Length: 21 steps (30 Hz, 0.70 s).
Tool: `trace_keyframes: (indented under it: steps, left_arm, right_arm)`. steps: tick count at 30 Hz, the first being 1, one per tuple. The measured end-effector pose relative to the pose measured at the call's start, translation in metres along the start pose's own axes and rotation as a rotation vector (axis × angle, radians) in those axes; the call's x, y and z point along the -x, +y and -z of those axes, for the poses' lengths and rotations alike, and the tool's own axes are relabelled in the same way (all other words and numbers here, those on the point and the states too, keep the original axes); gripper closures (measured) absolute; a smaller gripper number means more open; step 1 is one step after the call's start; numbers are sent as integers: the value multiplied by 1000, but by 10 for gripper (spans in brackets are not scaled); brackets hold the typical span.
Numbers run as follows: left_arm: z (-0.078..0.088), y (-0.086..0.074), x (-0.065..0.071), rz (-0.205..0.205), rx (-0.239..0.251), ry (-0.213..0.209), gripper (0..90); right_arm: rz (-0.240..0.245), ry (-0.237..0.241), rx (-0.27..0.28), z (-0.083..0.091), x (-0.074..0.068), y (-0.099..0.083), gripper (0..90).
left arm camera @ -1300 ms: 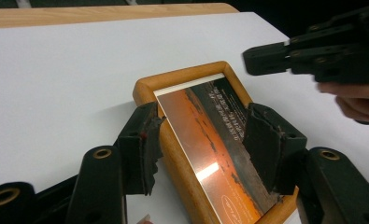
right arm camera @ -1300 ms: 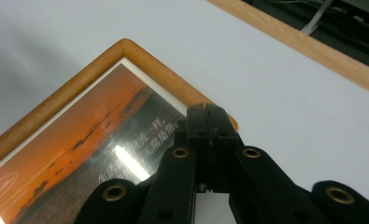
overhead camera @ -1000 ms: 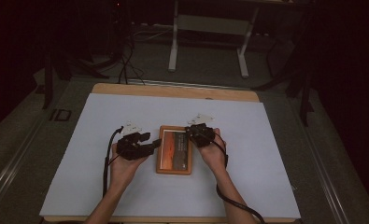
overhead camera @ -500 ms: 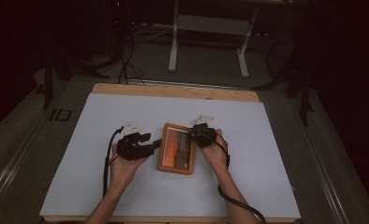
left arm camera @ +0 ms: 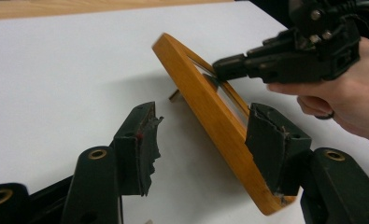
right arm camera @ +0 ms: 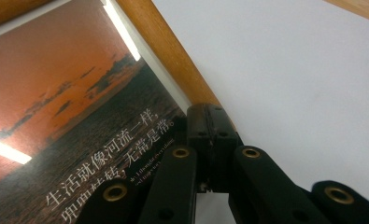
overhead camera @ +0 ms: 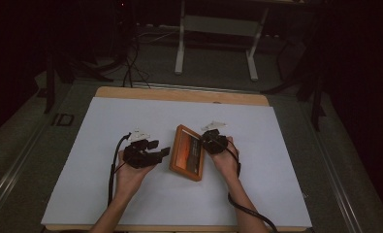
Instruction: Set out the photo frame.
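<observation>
Picture frame (overhead camera: 187,152), one alone, stands tilted on the white table cover (overhead camera: 106,121) between two grippers. Right gripper (overhead camera: 209,141) is clamped on its wooden edge; left gripper (overhead camera: 164,152) gapes, gripping nothing. Right gripper view reveals its sunset print with Chinese lettering; left gripper view shows the frame edge-on.

There was one wooden picture frame (overhead camera: 188,153) on one white table (overhead camera: 276,189). Two grippers, left (overhead camera: 164,152) and right (overhead camera: 204,142), were there.
</observation>
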<state>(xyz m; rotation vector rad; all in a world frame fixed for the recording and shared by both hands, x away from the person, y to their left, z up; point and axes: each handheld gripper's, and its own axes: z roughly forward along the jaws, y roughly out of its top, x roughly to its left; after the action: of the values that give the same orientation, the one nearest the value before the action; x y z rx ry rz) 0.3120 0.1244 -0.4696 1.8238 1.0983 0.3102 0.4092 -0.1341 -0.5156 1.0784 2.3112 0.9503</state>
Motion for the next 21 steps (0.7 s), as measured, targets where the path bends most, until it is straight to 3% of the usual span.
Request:
trace_keyframes:
  steps: [10,21]
  left_arm:
    - [-7,-4,10,-8,-32,-10,346]
    - [-23,-14,16,31,-63,-4,250]
  right_arm:
    - [-2,-4,0,0,-1,0,897]
    - [14,-20,-1,0,-3,0,897]
